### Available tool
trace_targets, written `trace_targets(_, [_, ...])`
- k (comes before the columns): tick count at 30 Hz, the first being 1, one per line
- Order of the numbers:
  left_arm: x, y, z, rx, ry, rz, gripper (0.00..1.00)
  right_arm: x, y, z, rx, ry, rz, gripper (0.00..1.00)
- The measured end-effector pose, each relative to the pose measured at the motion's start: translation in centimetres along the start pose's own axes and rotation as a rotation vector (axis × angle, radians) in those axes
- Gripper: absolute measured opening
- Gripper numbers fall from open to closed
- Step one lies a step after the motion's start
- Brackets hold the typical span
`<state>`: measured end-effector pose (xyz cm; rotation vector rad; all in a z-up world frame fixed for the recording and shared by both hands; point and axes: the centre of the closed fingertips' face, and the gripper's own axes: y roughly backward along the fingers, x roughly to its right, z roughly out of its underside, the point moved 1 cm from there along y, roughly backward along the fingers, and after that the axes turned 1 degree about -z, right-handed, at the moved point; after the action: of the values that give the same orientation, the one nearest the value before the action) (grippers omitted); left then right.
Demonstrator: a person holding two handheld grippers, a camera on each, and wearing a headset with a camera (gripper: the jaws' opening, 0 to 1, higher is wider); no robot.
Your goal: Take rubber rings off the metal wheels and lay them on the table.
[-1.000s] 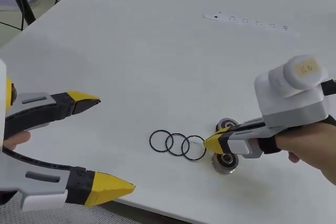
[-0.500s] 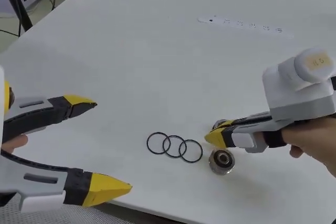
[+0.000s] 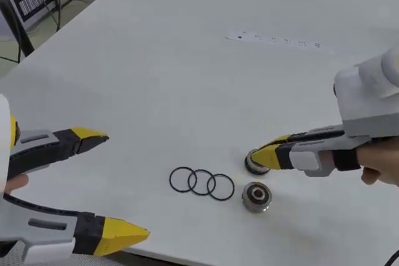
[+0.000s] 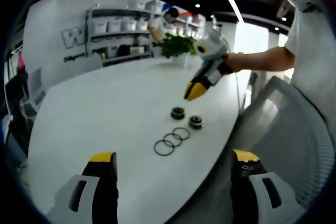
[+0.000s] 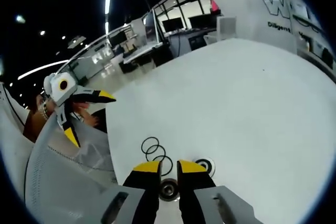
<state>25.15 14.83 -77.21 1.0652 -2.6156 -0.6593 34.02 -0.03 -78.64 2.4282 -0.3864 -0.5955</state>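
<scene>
Three black rubber rings (image 3: 201,182) lie overlapping in a row near the table's front edge. Two metal wheels stand just right of them: the near wheel (image 3: 256,195) in the open, the far wheel (image 3: 252,162) partly behind the yellow tip of my right gripper (image 3: 262,156). That gripper is shut with nothing in it. In the right gripper view its jaws (image 5: 168,167) meet above the wheels (image 5: 204,165) and the rings (image 5: 157,153). My left gripper (image 3: 128,185) is wide open left of the rings. The left gripper view shows the rings (image 4: 172,140) and wheels (image 4: 187,117) ahead.
The white table (image 3: 156,79) stretches far to the back and left. A flat white strip with small dark marks (image 3: 274,40) lies at the back right. The table's front edge runs close behind the rings. Shelves and a plant stand beyond the table in the left gripper view.
My right gripper has drawn back from the rightmost ring toward the far wheel, uncovering the near wheel. The head camera has shifted. The left gripper stays open in place.
</scene>
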Motion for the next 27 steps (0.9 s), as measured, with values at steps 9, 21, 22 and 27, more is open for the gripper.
trace_targets(9, [0.2, 0.0, 0.0, -0.001, -0.001, 0.004, 0.91, -0.4, 2.7, -1.2, 0.063, 0.025, 0.029, 0.1])
trace_targets(21, [0.6, 0.0, -0.4, -0.003, -0.036, 0.02, 0.91, 0.0, 5.5, -0.8, 0.119, 0.02, 0.082, 0.12])
trace_targets(22, [0.6, 0.0, -0.4, -0.005, -0.039, 0.02, 0.91, 0.0, 5.7, -0.7, 0.121, 0.018, 0.086, 0.12])
trace_targets(27, [0.5, 0.5, -0.8, 0.004, -0.045, 0.016, 0.92, 0.3, 6.5, 0.1, 0.134, 0.006, 0.112, 0.12])
